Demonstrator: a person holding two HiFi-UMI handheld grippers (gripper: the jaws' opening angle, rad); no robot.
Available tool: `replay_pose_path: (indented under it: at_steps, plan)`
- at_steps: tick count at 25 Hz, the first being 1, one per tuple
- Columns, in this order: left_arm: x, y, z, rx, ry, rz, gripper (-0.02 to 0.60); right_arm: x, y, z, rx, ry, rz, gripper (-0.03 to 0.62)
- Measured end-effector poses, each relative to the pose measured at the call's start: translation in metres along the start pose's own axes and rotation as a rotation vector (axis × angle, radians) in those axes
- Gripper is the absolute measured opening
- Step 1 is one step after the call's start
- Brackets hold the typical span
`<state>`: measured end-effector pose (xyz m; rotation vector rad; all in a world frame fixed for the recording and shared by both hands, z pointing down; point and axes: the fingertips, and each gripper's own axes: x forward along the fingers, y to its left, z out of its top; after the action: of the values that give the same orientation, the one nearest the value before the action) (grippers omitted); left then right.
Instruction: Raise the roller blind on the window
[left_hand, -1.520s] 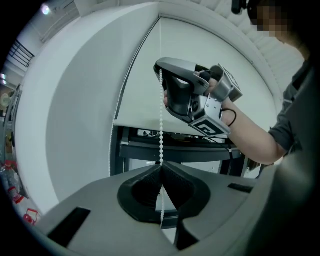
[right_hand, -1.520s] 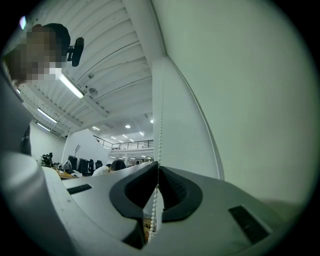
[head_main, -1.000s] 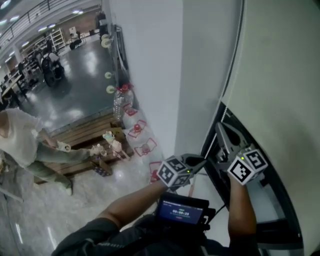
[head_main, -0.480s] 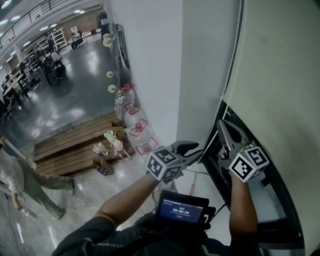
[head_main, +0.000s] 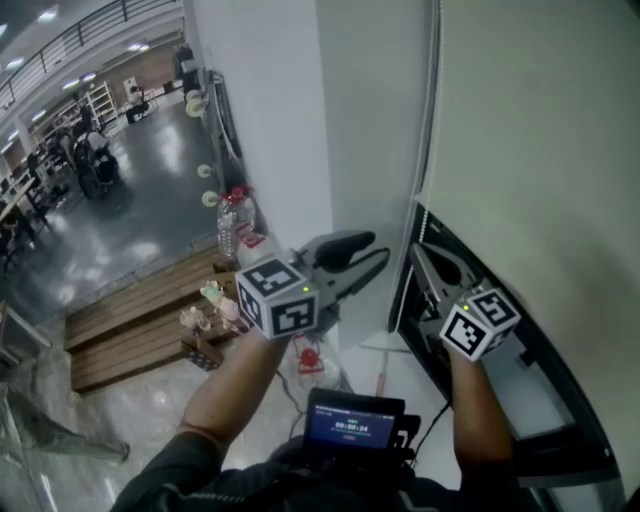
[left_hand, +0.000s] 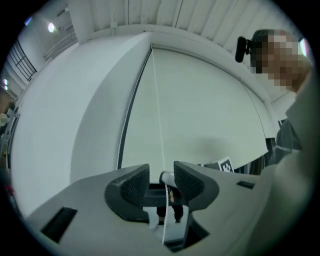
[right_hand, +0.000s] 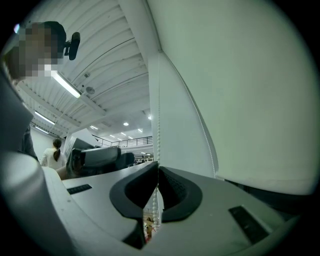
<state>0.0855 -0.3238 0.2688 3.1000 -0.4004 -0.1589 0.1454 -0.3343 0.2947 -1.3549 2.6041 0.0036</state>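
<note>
Presently: roller blind (head_main: 540, 150), 2 o'clock in head view, covers most of window (head_main: 525, 395); raising judged barely begun. Right gripper (right_hand: 156, 180) clamps bead chain (right_hand: 159, 100); left gripper (left_hand: 161, 181): jaws just opened, chain loose between them.

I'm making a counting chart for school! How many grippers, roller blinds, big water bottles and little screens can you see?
Grippers: 2 (left gripper, right gripper)
Roller blind: 1
Water bottle: 1
Screen: 1
Total: 5
</note>
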Motion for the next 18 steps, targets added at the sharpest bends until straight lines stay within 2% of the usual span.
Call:
replay_pose_path:
  at_steps: [3, 7, 9, 11, 13, 18]
  plan:
    - [0.026, -0.004, 0.033, 0.010, -0.052, -0.012, 0.156, -0.002, 0.004, -0.001, 0.001, -0.003, 0.005, 0.008]
    - [0.064, -0.004, 0.066, 0.047, -0.075, -0.017, 0.143, -0.001, 0.008, -0.001, 0.002, -0.005, 0.010, 0.008]
    - [0.074, -0.001, 0.076, 0.042, -0.100, -0.005, 0.100, -0.001, 0.009, -0.002, 0.003, -0.007, 0.009, 0.008]
    - [0.079, 0.003, 0.083, 0.035, -0.129, 0.012, 0.035, -0.001, 0.008, -0.002, 0.005, -0.009, 0.007, 0.008]
    - [0.083, 0.001, 0.084, 0.040, -0.146, 0.006, 0.012, -0.002, 0.006, -0.002, 0.005, -0.009, 0.003, 0.008]
    - [0.081, -0.002, 0.083, 0.062, -0.163, -0.002, 0.006, -0.002, 0.006, -0.002, 0.007, -0.008, -0.001, 0.008]
